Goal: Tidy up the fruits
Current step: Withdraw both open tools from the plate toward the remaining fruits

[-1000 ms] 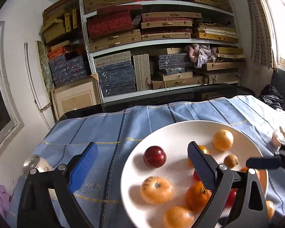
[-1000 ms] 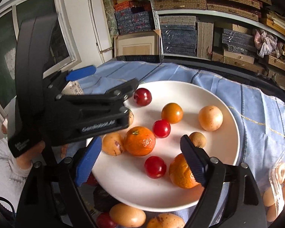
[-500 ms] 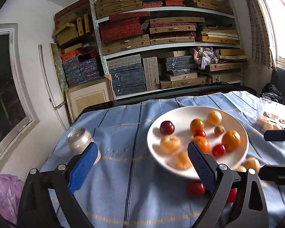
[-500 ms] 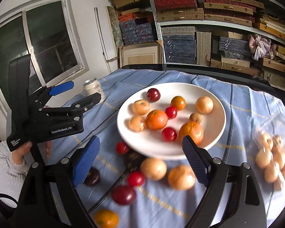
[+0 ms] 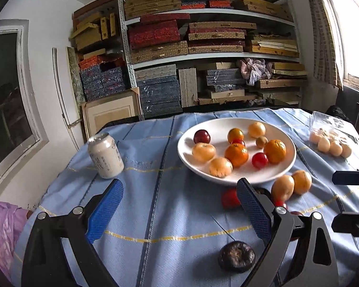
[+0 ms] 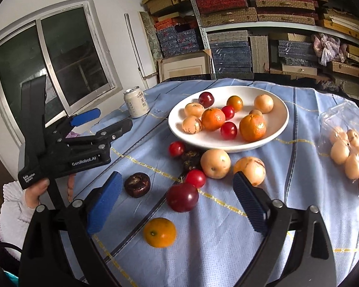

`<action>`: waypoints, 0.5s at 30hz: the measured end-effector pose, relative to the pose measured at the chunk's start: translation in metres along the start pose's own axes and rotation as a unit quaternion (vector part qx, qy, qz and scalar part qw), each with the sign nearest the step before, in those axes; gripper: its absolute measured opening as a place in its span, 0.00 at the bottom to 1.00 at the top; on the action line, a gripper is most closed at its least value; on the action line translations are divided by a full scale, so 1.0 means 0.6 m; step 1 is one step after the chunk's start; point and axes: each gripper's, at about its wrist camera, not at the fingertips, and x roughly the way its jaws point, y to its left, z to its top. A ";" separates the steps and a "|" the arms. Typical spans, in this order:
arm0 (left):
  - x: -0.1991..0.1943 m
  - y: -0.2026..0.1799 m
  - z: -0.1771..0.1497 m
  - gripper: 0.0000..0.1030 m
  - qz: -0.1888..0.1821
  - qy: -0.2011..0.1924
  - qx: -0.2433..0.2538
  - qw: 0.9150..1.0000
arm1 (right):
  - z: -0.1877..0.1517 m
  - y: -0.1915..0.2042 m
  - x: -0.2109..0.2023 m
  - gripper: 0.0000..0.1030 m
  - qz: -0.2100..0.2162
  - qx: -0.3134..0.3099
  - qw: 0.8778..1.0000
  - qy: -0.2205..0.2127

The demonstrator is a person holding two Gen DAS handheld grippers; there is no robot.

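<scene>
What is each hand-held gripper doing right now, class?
Left hand-held gripper: open, holding nothing.
Right hand-held gripper: jaws opening, gripping nothing.

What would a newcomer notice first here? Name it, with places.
The white plate heaped with orange and red fruit sits mid-table on the blue cloth. Loose fruit lies in front of it, notably a dark red plum and an orange. Behind, shelves are crammed with boxes.

Bare tablecloth [image 5: 170, 215] is left open near the can [image 5: 105, 156]; the way to the plate [image 6: 278, 129] is blocked by loose fruit [image 6: 215, 163].
</scene>
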 end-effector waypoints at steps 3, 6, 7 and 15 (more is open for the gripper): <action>0.010 -0.003 -0.010 0.93 -0.016 0.013 0.003 1.000 | 0.000 -0.007 0.008 0.89 -0.002 0.006 1.000 0.010; 0.015 -0.004 -0.015 0.93 -0.045 0.029 0.010 0.999 | -0.005 -0.003 0.013 0.89 0.002 0.002 1.000 0.018; 0.015 0.001 -0.016 0.93 -0.066 0.038 0.007 0.997 | -0.007 0.002 0.015 0.89 0.004 -0.004 1.000 0.022; 0.001 0.030 -0.017 0.93 -0.212 0.062 -0.032 0.975 | -0.031 0.056 0.034 0.89 0.000 -0.082 0.995 0.058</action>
